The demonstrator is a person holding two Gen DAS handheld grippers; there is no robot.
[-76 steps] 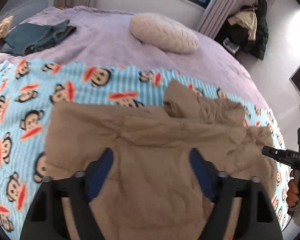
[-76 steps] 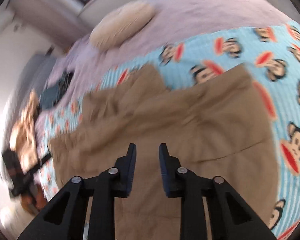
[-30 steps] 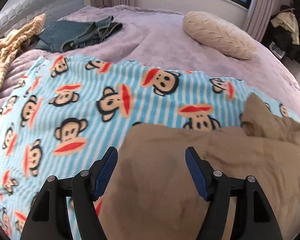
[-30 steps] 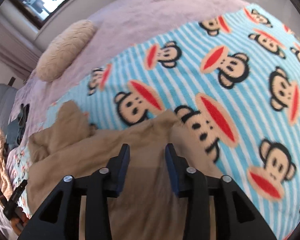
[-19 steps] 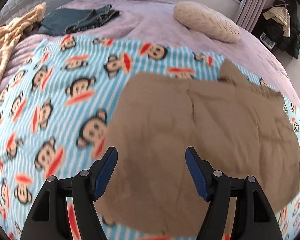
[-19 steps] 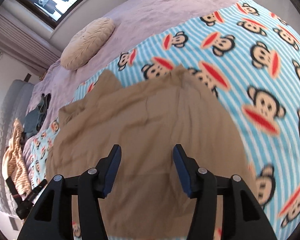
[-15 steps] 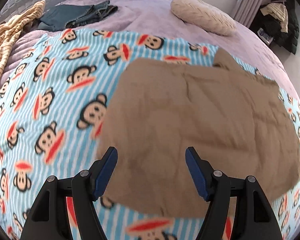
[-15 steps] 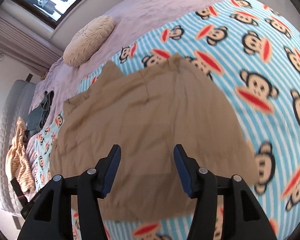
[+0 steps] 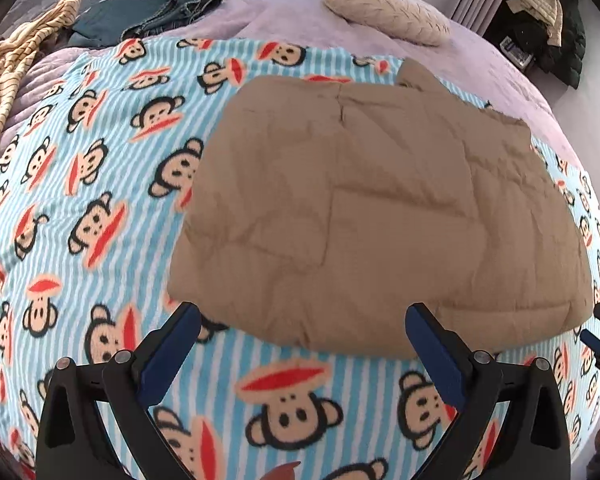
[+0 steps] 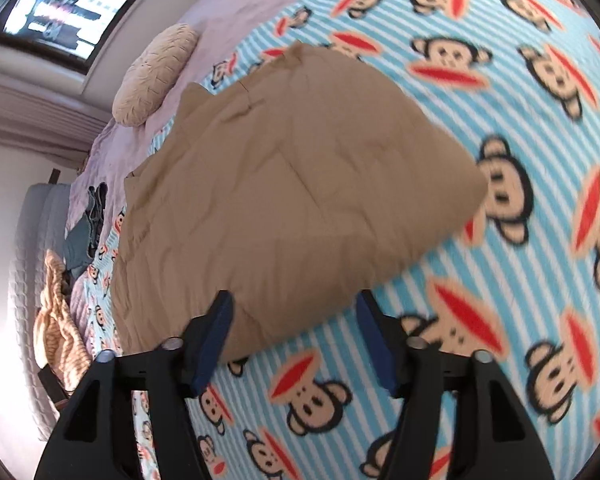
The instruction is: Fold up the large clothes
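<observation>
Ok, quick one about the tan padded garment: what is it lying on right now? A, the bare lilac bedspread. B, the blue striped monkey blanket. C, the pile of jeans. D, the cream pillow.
B: the tan garment lies flat on the blue striped monkey blanket, whose pattern shows along its left, right and near edges, while the jeans and cream pillow sit apart further back.

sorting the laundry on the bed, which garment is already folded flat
The tan padded garment, a neat rectangle on the monkey-print blanket. The jeans and striped yellow garment lie crumpled near the headboard.
</observation>
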